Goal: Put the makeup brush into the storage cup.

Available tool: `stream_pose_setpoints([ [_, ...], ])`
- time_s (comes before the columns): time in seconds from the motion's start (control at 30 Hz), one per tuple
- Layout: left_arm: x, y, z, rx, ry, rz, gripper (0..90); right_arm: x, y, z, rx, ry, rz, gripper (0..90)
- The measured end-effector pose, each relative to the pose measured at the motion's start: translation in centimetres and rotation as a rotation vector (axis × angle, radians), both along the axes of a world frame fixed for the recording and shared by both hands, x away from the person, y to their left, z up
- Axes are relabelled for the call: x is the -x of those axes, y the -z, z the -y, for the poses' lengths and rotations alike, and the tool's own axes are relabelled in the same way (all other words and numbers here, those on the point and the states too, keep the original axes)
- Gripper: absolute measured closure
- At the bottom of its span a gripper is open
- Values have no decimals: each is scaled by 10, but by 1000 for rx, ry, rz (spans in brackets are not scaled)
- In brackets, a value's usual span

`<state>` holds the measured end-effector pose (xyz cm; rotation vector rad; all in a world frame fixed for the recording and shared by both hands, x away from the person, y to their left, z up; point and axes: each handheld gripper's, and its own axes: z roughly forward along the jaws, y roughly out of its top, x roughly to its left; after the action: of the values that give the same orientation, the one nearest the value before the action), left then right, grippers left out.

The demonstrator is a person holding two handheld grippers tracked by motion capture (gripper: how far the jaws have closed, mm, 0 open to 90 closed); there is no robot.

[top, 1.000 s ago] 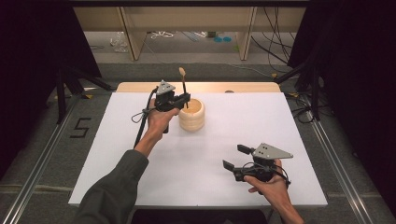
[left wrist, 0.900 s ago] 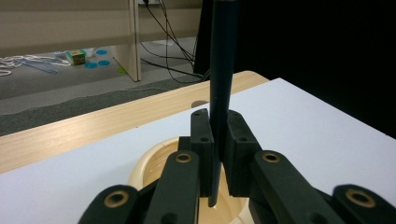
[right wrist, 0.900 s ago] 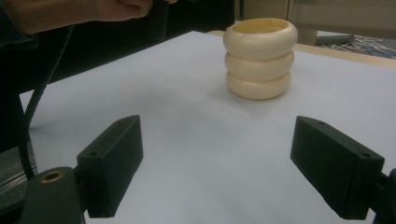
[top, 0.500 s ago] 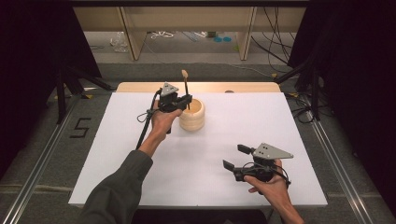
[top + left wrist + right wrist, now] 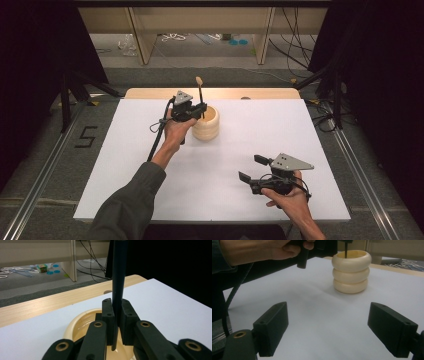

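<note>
Brush [image 5: 118,277] clamped upright in left claw [image 5: 116,315].

White sheet [image 5: 150,175] laid flat over table. Wooden board [image 5: 150,93] protruding at far edge. Beyond, on grey floor: pale shelving legs [image 5: 141,42], loose cables [image 5: 295,45], blue discs [image 5: 239,42]. Marking "5" [image 5: 86,136] on floor, left of table. Metal rails [image 5: 35,192] along both sides.

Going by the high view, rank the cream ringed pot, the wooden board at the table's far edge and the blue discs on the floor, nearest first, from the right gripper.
1. Cream ringed pot: up and left of the right gripper, on the white sheet.
2. Wooden board: past the sheet's far edge.
3. Blue discs: on the floor beyond the table.
</note>
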<state>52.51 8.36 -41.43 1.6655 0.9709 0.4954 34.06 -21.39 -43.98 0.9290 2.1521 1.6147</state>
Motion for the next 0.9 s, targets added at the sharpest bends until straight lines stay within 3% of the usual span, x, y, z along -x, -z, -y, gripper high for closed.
stream_pose_setpoints([
  [0.33, 0, 7, 0, -4, -9, -4, 835, 0, 0, -1, 3, -3, 6, 177],
  [0.4, 0, 9, 0, -13, -11, -6, 835, -1, 1, 0, 11, 3, 30, 177],
  [0.9, 0, 21, -1, -29, -19, -19, 834, 0, 0, 0, 26, -7, 14, 177],
])
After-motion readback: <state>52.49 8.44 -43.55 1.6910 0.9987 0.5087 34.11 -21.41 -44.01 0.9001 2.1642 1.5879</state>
